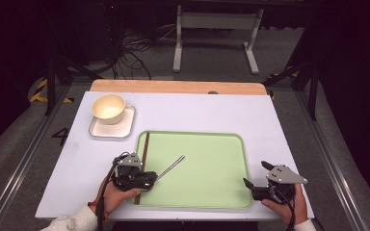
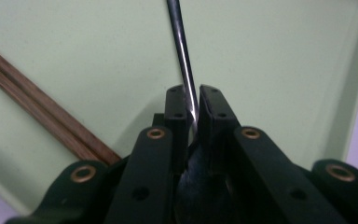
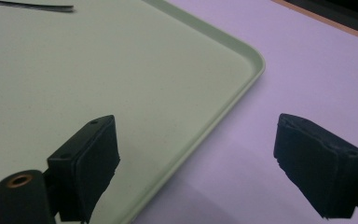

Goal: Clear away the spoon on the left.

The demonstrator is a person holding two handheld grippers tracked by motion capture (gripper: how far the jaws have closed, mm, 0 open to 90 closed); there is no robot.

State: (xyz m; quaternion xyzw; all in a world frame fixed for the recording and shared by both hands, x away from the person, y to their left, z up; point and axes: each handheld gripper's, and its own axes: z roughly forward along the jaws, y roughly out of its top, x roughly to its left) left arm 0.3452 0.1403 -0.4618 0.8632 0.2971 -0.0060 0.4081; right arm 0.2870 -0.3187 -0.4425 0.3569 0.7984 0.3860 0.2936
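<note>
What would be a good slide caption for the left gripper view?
Left gripper pinching a thin metal rod above a green tray, a wooden stick lying alongside.

Right tool [image 3: 198, 163] jaws wide apart, straddling green tray [image 3: 242, 88] corner rim, white table [image 3: 307, 70] beyond.

We see a cream cup [image 1: 108, 108] upright on a small square dish [image 1: 125, 129] at the far left of the white counter [image 1: 207, 113] — well apart from the green tray [image 1: 212, 166]. A brown wooden stick [image 1: 145, 153] lies along the tray's left edge.
</note>
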